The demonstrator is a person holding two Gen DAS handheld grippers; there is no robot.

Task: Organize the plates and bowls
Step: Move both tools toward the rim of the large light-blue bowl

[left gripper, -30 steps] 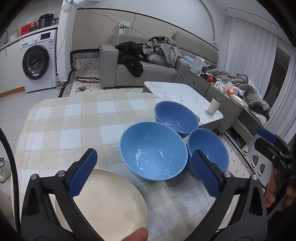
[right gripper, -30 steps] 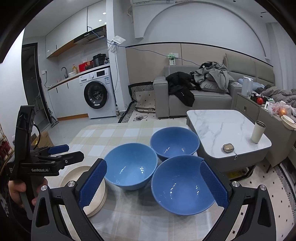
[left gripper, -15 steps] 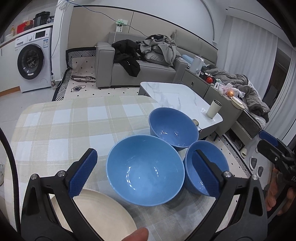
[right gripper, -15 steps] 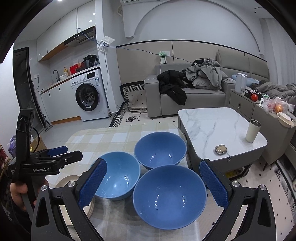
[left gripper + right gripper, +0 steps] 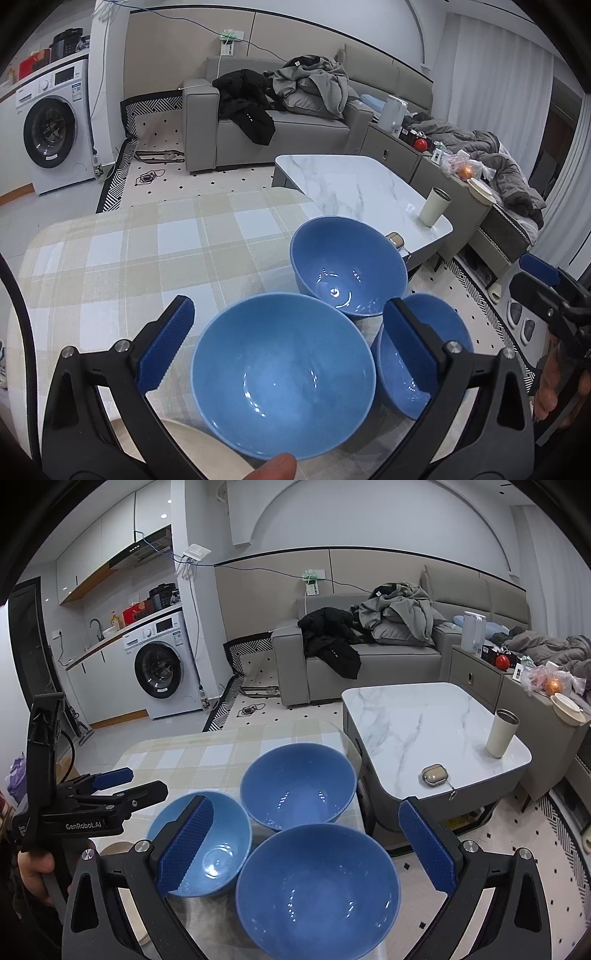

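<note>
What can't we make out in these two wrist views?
- Cream plate: left wrist view, mostly cut off by the bottom edge and the left gripper; how many are stacked is unclear.
- Right-hand bowl: left wrist view, partly behind a finger.
- Small case on the marble table: right wrist view, too small to identify.

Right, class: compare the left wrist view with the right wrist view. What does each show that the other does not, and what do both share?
Only the left wrist view shows much of the cream plate and a fingertip at the bottom edge. Only the right wrist view shows the kitchen tap and the small case in full on the marble table. Both share three blue bowls, the washing machine, the sofa, the cup, and both open hand-held grippers.
</note>
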